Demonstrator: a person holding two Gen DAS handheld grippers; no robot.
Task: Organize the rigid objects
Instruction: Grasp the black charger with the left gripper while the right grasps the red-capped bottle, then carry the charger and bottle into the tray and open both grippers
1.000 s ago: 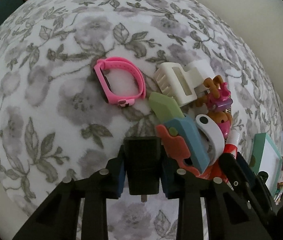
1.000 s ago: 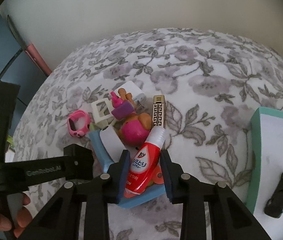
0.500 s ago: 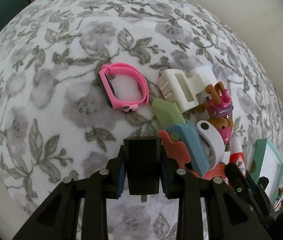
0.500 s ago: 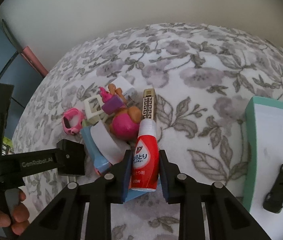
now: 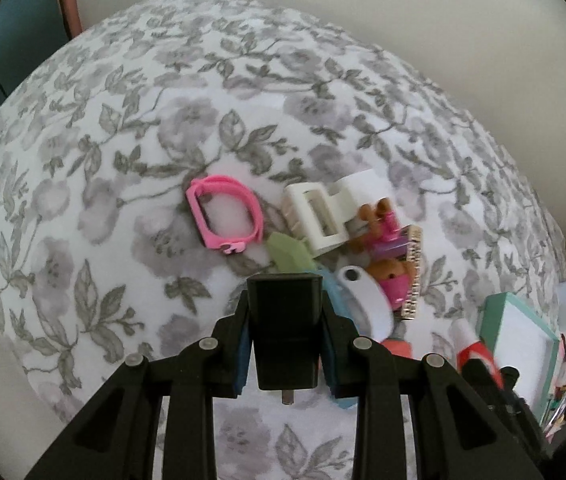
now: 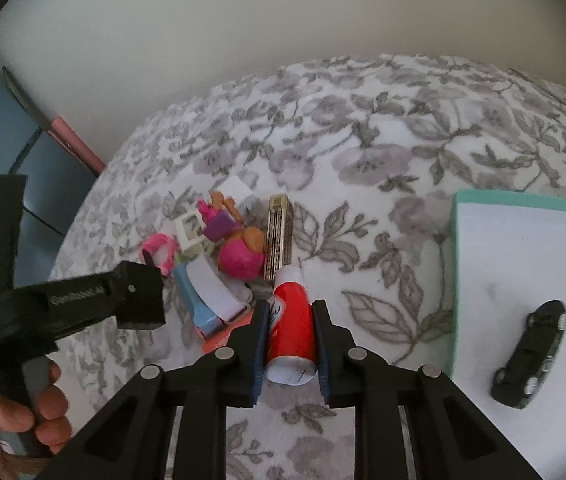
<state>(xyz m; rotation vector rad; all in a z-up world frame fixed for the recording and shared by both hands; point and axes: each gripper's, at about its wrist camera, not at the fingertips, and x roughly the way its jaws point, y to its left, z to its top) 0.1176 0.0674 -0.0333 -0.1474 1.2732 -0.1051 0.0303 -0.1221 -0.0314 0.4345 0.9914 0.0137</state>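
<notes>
Setting: a worktop (image 6: 423,128) under a grey floral cloth, plain pale wall behind, dark cabinet fronts at the left edge.

Item 1, red tube (image 6: 291,316): red body, white shoulder and cap, white printed label, flat crimped end toward you. It sits between the pads of your right tool (image 6: 291,334), whose jaws are closing on it; the pads already press both flanks. Judged light and somewhat squeezable, with a glossy skin likely to slide. Take it across the thick middle, as you have it, not at the tapered cap.

Item 2, black block (image 5: 284,332): a matt, square-edged plug-like body with a small metal stub at its base. Your left tool (image 5: 284,354) pinches it on both side faces. Appears stiff and light.

Item 3, remaining pile, on the cloth just beyond both tools: pink wristband (image 5: 223,215), cream hair claw (image 5: 323,216), doll in pink (image 6: 241,254), gold patterned bar (image 6: 279,236), blue and white piece (image 6: 207,296). All hard, small, closely heaped; several touch.

Item 4, teal-rimmed tray (image 6: 523,202), to the right, well apart from the pile. It holds a black toy car (image 6: 529,354).
</notes>
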